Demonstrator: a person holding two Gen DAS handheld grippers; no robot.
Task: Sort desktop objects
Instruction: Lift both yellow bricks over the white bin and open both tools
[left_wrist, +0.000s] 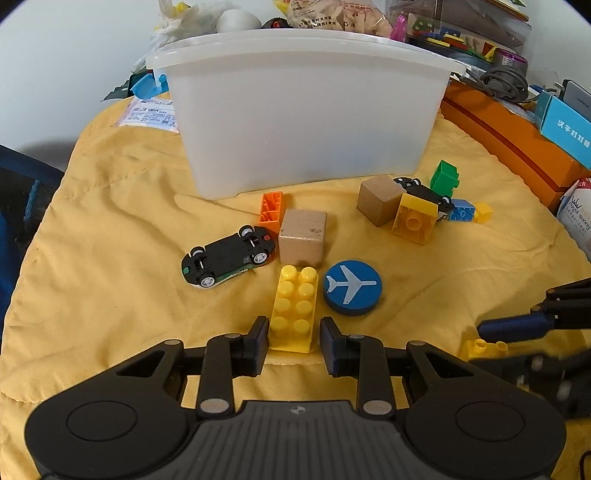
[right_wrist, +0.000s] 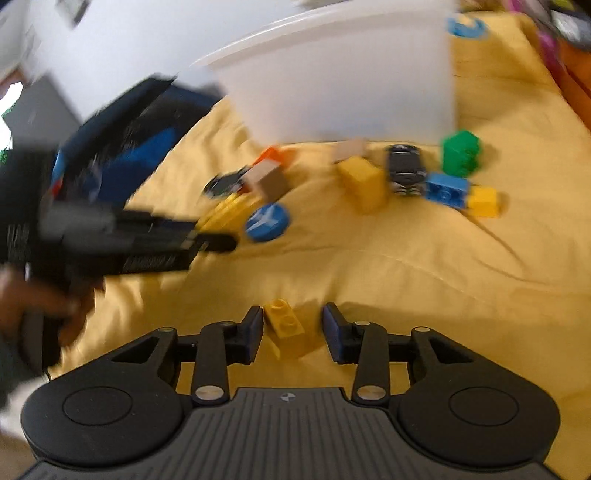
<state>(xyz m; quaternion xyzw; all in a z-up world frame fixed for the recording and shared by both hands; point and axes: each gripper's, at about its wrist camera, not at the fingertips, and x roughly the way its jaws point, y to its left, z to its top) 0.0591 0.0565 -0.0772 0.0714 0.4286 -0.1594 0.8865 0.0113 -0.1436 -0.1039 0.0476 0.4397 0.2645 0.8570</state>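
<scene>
Left gripper (left_wrist: 293, 341) is spread, jaws straddling the near end of the long yellow brick (left_wrist: 294, 308); left pad sits right at the brick's side, right pad stands just off it, so no squeeze yet. Likely lined up this way to pinch the brick across its narrow width, studs up. Right gripper (right_wrist: 293, 328) is also spread, around a small yellow brick (right_wrist: 283, 319) lying on the yellow cloth (left_wrist: 110, 221); the brick sits closer to the left pad, apart from the right one. Right view is motion-blurred, contact unclear.

White bin (left_wrist: 303, 122) stands upright behind the pile, open top, probably the drop target. Rest of the toys wait loose in front of it: upturned toy car (left_wrist: 229, 256), wooden cube (left_wrist: 303, 236), orange brick (left_wrist: 271, 207) on its side, blue airplane disc (left_wrist: 352, 287) just beside the long brick. Second cluster to the right: wooden cube (left_wrist: 380, 197), yellow block (left_wrist: 414, 219) tilted with hollow side showing, second toy car (left_wrist: 424, 192), green brick (left_wrist: 445, 177), blue brick (left_wrist: 461, 210).

Writing: blue box (left_wrist: 569, 129) at right edge carries white Chinese characters, roughly "汉字对对". White pouch (left_wrist: 576, 210) shows partial "sunny". Paper label left of bin is too small to read.
</scene>
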